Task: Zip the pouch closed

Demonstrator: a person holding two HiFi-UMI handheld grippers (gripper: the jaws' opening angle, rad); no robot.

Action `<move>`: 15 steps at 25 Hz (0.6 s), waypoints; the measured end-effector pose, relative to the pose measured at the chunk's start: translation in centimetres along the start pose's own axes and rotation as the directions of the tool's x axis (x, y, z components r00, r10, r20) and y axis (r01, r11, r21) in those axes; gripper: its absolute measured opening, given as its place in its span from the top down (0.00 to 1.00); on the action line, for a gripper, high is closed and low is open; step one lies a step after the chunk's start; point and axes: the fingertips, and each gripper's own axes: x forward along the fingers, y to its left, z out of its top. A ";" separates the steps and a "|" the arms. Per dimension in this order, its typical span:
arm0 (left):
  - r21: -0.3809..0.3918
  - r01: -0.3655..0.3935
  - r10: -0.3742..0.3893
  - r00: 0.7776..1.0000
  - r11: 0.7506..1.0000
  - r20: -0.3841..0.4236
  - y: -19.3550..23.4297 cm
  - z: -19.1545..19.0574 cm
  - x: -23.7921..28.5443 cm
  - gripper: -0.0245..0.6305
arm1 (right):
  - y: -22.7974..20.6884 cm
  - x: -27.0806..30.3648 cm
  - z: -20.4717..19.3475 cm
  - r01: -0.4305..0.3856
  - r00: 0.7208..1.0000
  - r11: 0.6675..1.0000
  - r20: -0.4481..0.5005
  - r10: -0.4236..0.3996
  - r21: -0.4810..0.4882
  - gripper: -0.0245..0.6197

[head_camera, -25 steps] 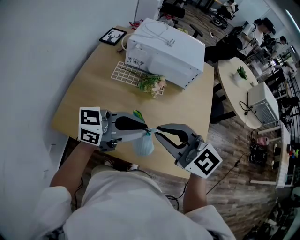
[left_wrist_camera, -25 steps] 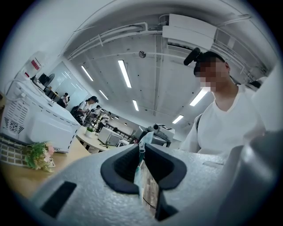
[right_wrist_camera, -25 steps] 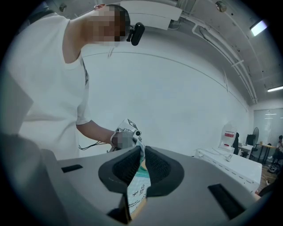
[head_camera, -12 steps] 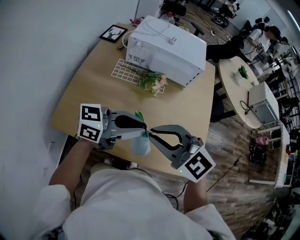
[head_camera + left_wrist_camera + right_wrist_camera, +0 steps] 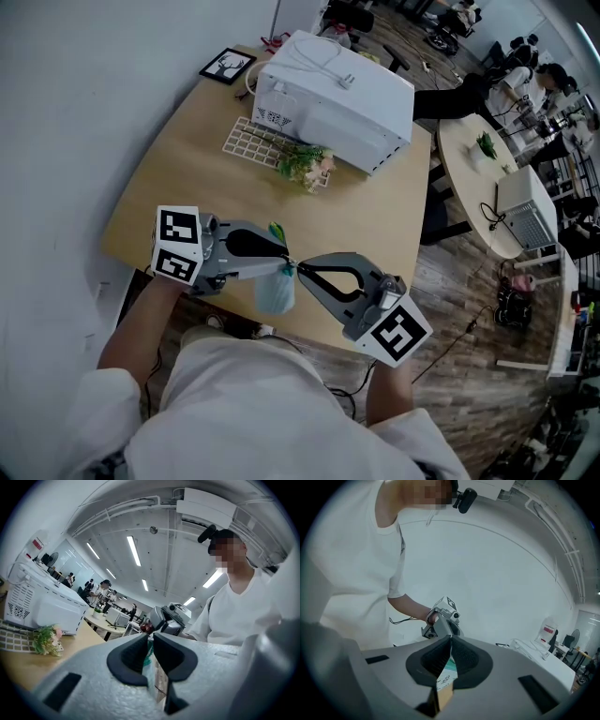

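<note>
A pale, translucent pouch [image 5: 275, 292] with green print hangs in the air over the table's near edge. My left gripper [image 5: 284, 261] is shut on its top edge from the left. In the left gripper view the pouch [image 5: 149, 657] is pinched between the dark pads. My right gripper [image 5: 300, 270] meets it tip to tip from the right and is shut on the pouch's top. In the right gripper view the pouch [image 5: 446, 674] runs up between the closed pads, with the left gripper [image 5: 443, 620] just beyond. I cannot make out the zip pull.
On the wooden table [image 5: 178, 197] stand a white microwave-like appliance [image 5: 333, 89], a white grid rack [image 5: 253, 145], a small bunch of flowers [image 5: 305, 167] and a framed picture [image 5: 225, 70]. A round table [image 5: 473, 183] and seated people are at the far right.
The right gripper has drawn in leftward and rolled a little, its tips now against the left gripper's. The pouch hangs slightly further left.
</note>
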 end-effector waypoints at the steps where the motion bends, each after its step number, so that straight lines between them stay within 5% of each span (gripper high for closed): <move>1: 0.003 -0.003 0.003 1.000 1.000 -0.006 0.1 -0.1 -0.1 0.89 | 0.0 0.1 0.0 -0.004 1.000 1.000 0.001 0.004 -0.001 0.95; 15: 0.067 -0.078 0.083 0.994 0.995 -0.070 1.7 -0.5 -1.7 0.89 | -0.7 -0.1 0.2 0.015 0.999 0.998 0.039 -0.017 0.063 0.95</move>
